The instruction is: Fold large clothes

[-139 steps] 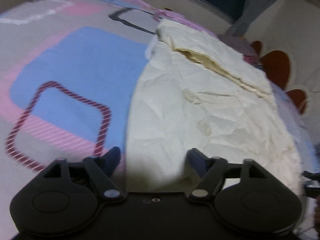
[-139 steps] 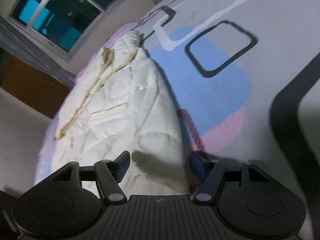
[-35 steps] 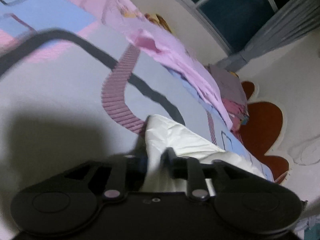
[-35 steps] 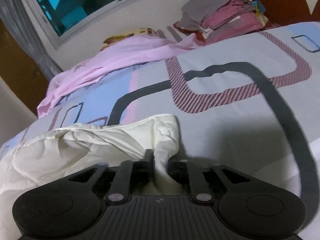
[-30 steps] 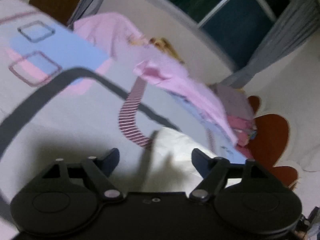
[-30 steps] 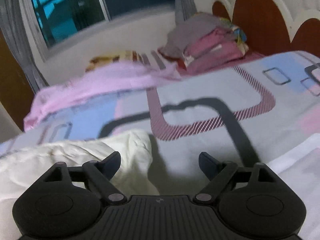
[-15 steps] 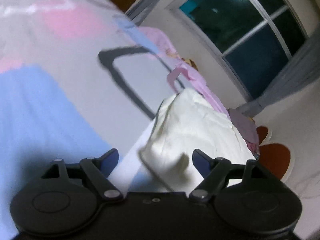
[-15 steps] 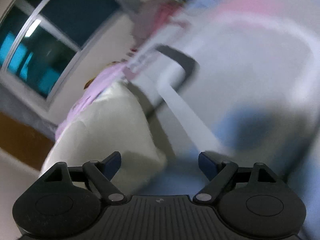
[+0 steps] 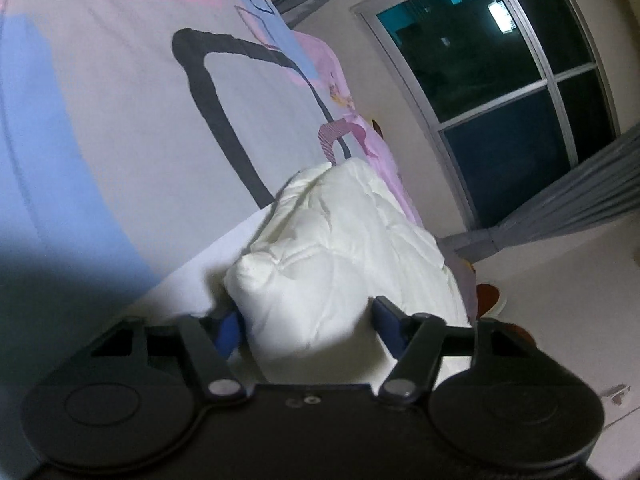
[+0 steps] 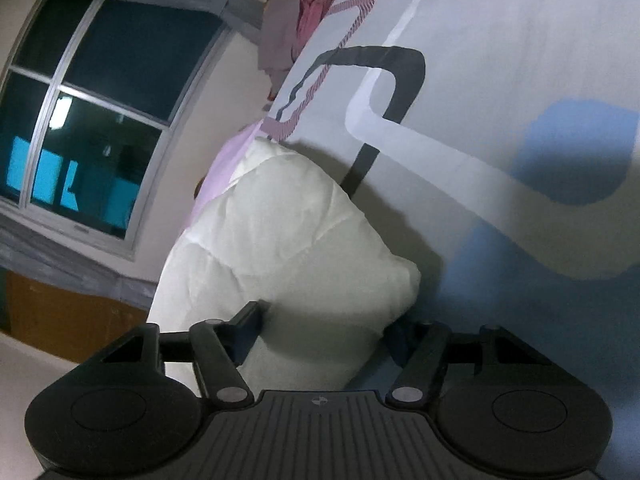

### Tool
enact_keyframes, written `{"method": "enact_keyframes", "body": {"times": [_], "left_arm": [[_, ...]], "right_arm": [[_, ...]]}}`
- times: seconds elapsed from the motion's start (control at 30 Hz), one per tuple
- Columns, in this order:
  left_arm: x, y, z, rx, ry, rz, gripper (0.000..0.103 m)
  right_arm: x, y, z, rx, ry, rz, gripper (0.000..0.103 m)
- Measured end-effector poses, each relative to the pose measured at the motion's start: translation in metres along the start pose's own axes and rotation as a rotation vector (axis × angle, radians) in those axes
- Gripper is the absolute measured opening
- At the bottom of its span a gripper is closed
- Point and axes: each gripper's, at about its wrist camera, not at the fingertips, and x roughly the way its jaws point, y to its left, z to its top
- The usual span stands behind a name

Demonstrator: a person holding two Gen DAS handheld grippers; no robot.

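A cream padded garment (image 9: 340, 240) lies folded over on the patterned bed sheet (image 9: 100, 120). My left gripper (image 9: 306, 328) is open, its jaws on either side of the garment's near folded corner. The same garment (image 10: 280, 248) shows in the right wrist view. My right gripper (image 10: 324, 330) is open too, with the garment's other near corner between its jaws. Neither gripper pinches the fabric.
A pink cloth (image 9: 356, 120) lies along the far edge of the bed under a dark window (image 9: 500, 60). A pile of folded clothes (image 10: 296, 28) sits at the head of the bed. Grey curtains (image 9: 580, 208) hang beside the window.
Both grippers carried the garment's edge over, then opened and let it go about a second ago. Since then both have swung back toward the near corners of the folded garment, jaws open.
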Motion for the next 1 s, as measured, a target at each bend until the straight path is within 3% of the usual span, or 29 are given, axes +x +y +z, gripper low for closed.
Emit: {"method": "enact_keyframes", "body": {"times": [0.07,0.13,0.23,0.53,1.0], "left_arm": [[0.003,0.002,0.001,0.016,0.021,-0.004,0.035],[0.002,-0.001,0.002,0.047,0.022,-0.010,0.027],[-0.009,-0.010,0.001,0.082,0.010,-0.023,0.019],[-0.067,-0.011,-0.014,0.087,-0.006,-0.056,0.018],[-0.182,0.031,-0.079,0.092,0.013,-0.023,0.018]], "right_arm": [[-0.002,0.005,0.000,-0.044,-0.005,0.008,0.039],[-0.003,0.011,0.002,-0.094,-0.005,0.011,0.028],[-0.011,0.024,0.002,-0.153,-0.014,0.017,0.023],[-0.072,0.036,-0.018,-0.243,-0.021,0.034,0.021],[-0.186,-0.020,-0.083,-0.262,0.011,0.017,0.021]]}}
